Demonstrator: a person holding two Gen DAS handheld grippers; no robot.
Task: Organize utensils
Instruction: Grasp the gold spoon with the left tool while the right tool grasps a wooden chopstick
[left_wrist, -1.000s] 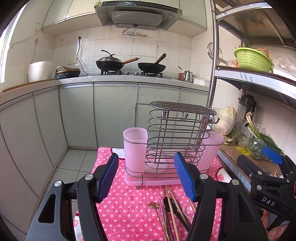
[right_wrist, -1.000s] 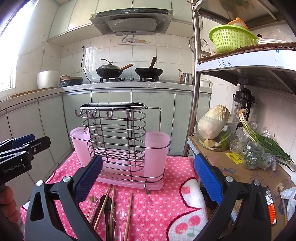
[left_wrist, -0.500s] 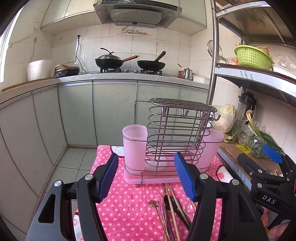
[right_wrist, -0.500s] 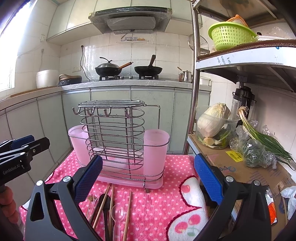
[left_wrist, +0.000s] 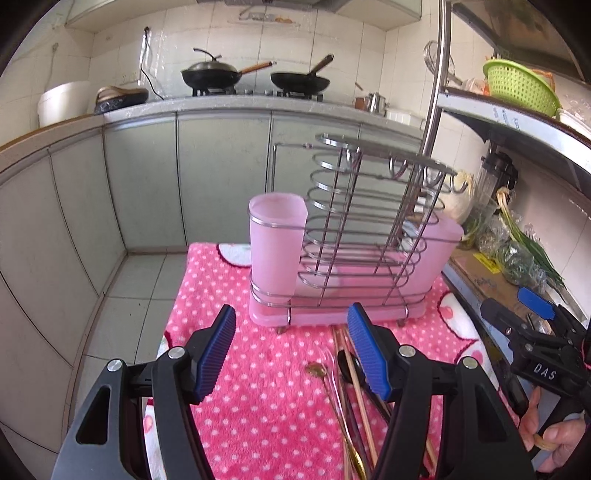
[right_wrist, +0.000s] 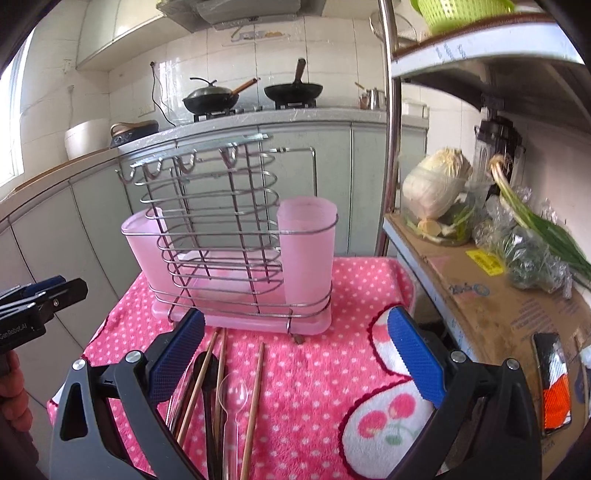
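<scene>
Left wrist view
Left tongs: spread, empty, over the pink dotted cloth.
Rack: wire frame, pink cups at both ends, pink tray beneath, upright on the cloth.
Utensils: chopsticks, dark spoon, gold spoon, lying before the rack.

Right wrist view
Right tongs: spread, empty.
Clear spoon: among the chopsticks.
</scene>
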